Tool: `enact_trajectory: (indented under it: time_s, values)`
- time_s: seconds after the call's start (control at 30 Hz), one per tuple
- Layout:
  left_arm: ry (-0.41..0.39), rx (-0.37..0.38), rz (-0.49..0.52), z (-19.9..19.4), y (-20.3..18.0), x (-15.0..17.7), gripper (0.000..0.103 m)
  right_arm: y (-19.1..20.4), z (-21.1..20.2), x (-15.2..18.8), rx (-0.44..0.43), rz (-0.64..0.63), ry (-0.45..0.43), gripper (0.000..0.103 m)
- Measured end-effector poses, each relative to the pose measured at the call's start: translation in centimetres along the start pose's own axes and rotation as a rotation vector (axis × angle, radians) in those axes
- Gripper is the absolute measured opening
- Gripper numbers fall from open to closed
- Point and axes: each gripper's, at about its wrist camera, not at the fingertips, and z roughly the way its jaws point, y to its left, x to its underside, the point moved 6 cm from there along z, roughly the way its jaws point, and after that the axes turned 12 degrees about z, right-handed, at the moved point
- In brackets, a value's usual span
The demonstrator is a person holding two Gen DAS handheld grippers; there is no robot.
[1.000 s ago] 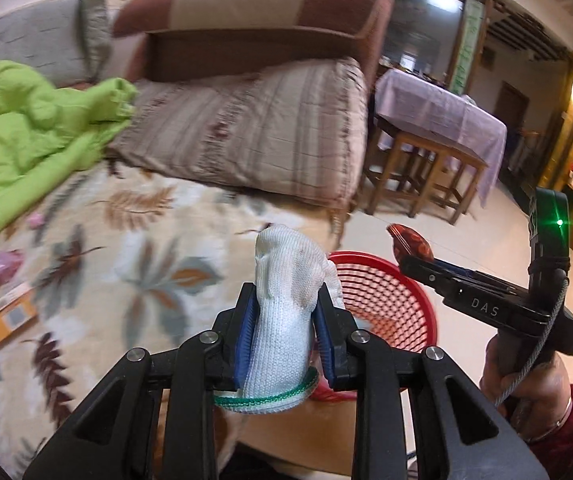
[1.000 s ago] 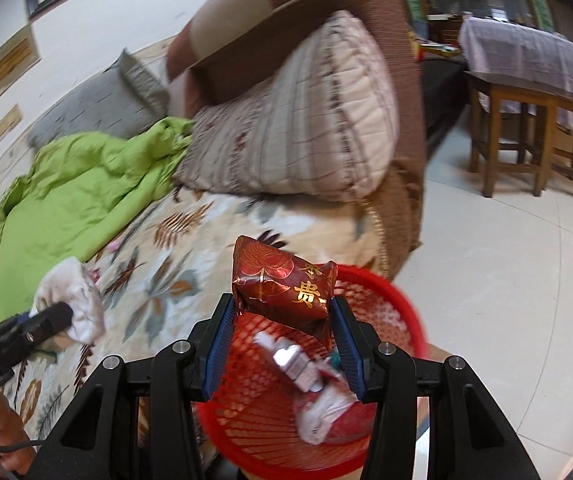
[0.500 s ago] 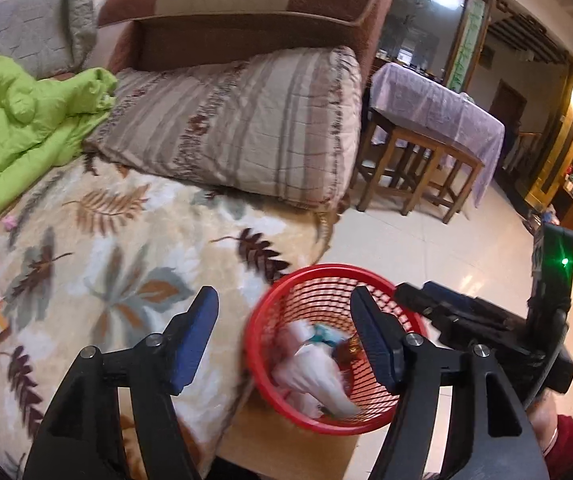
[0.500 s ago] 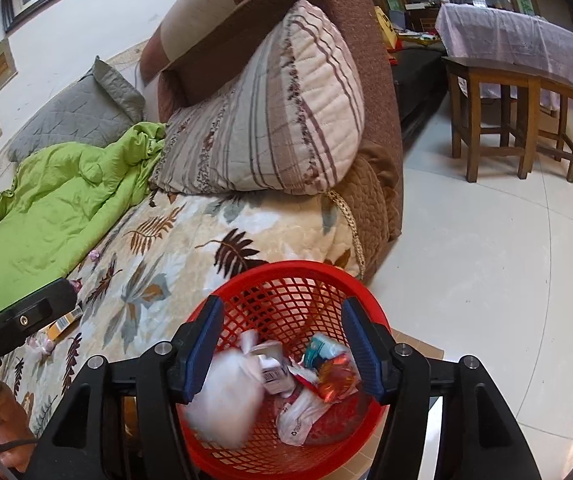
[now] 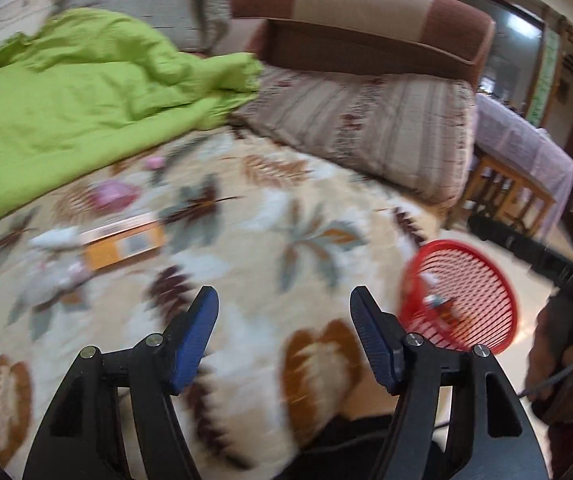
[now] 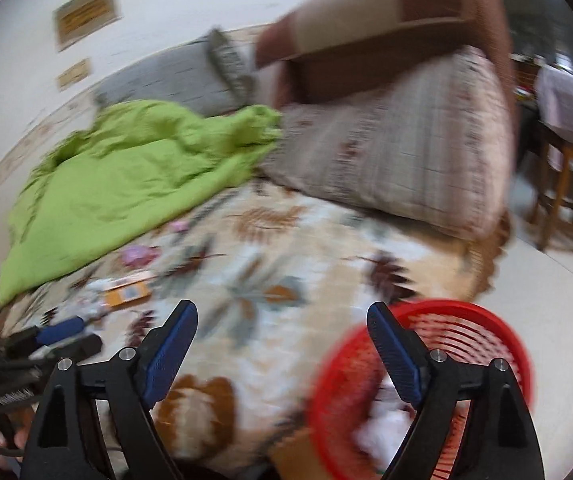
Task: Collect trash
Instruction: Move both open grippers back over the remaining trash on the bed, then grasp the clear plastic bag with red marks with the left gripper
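Both loads dropped into red basket (image 6: pixel 486 320); left gripper (image 5: pixel 284 336) and right gripper (image 6: pixel 282 344) jaws now apart, empty; orange box (image 5: pixel 124 246) at 10 o'clock next

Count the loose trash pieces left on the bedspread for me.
About 4, though blur may hide more: orange box, white crumpled piece left of it, pink wrapper behind it, small pink scrap near the green blanket.
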Motion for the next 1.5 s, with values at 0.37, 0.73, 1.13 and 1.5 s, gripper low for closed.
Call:
enact_trajectory:
  time_s: [0.37,0.73,1.13,1.5]
  values:
    - [0.042,-0.201,-0.241,-3.3,14.2,7.2,0.067,14.0,6.9,4.3,-0.219,-0.149,0.215,0.090]
    - [0.070,-0.263,-0.429,-0.8,24.3,8.4,0.067,17.9,14.5,9.5,-0.208,-0.175,0.314,0.086]
    - [0.137,-0.187,-0.465,7.6,26.2,6.9,0.034,16.6,15.6,9.7,-0.232,-0.096,0.337,0.082]
    - [0.073,-0.379,-0.458,4.0,21.0,8.9,0.025,17.0,16.6,8.2,-0.216,-0.097,0.332,0.077]
